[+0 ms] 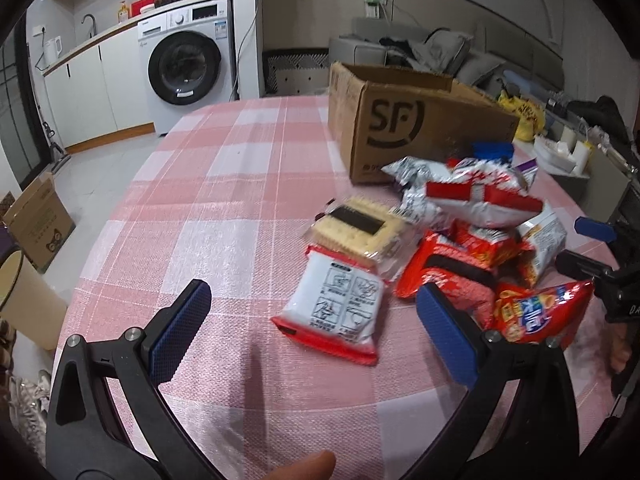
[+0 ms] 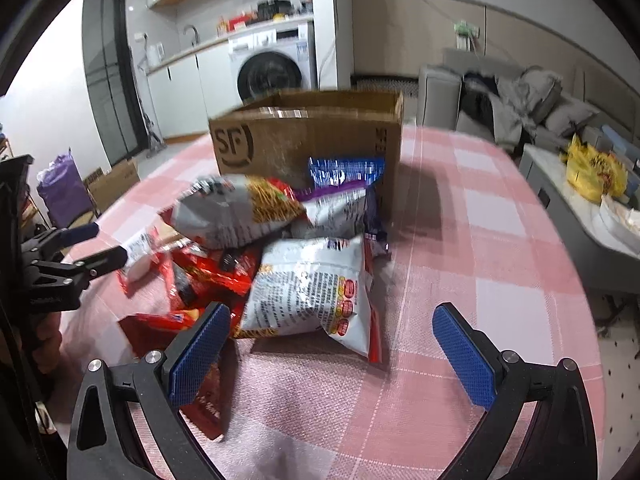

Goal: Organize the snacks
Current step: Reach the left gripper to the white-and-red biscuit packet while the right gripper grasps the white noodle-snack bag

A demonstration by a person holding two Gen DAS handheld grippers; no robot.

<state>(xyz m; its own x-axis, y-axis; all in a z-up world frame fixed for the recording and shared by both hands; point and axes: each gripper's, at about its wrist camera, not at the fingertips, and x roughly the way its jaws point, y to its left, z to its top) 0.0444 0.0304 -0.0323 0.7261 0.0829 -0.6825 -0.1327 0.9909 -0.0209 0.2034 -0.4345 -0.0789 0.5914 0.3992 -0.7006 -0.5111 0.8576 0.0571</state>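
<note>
A pile of snack packets lies on the pink checked tablecloth (image 1: pixel 240 208) in front of an open SF cardboard box (image 1: pixel 404 132). In the left wrist view my left gripper (image 1: pixel 312 312) is open and empty, just short of a white and red packet (image 1: pixel 336 312), with a cracker pack (image 1: pixel 356 228) behind it. In the right wrist view my right gripper (image 2: pixel 332 332) is open and empty, its fingers either side of a silver chip bag (image 2: pixel 312 288). The box (image 2: pixel 312 140) stands behind the pile. The left gripper (image 2: pixel 96 248) shows at the left edge.
A washing machine (image 1: pixel 188 68) and counter stand beyond the table's far left. A sofa (image 2: pixel 512 96) and a side table with a yellow bag (image 2: pixel 592 172) lie to the right. A cardboard box (image 1: pixel 36 220) sits on the floor at left.
</note>
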